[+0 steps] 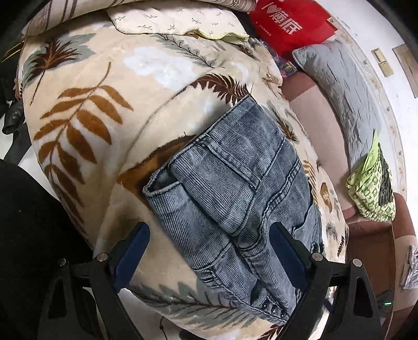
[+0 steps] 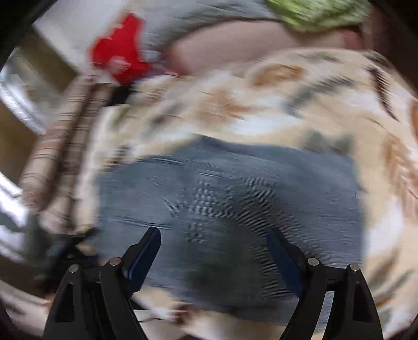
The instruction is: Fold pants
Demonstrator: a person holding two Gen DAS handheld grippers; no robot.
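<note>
Left wrist view is showing the pants (image 1: 232, 193), grey-blue corduroy, lying folded into a compact bundle on a plush blanket (image 1: 86, 86) printed with brown and grey-green leaves. The bundle is sitting toward the blanket's right edge, with a row of dark buttons (image 1: 273, 310) showing at its near end. The left tool (image 1: 209, 251) is hovering above the near end of the bundle with its 2 blue-padded fingers (image 1: 133, 251) spread wide apart, holding nothing.

Beyond the blanket's far edge a pale pillow with small sprig prints (image 1: 167, 18) is lying, and beside it a red bag with white lettering (image 1: 290, 26). Off the right edge a pinkish sheet (image 1: 316, 136) is showing, with a grey quilted pillow (image 1: 347, 86) along a white wall (image 1: 376, 34) and a green-and-white patterned cloth (image 1: 371, 193) at its near end.

Right wrist view is heavily motion-blurred. The right tool (image 2: 214, 248) is hanging over the pants (image 2: 230, 209), its fingers (image 2: 146, 251) likewise standing wide apart and gripping nothing. The leaf blanket (image 2: 300, 104) is surrounding the bundle, and the red bag (image 2: 117, 52) is appearing as a smear at the far left.
</note>
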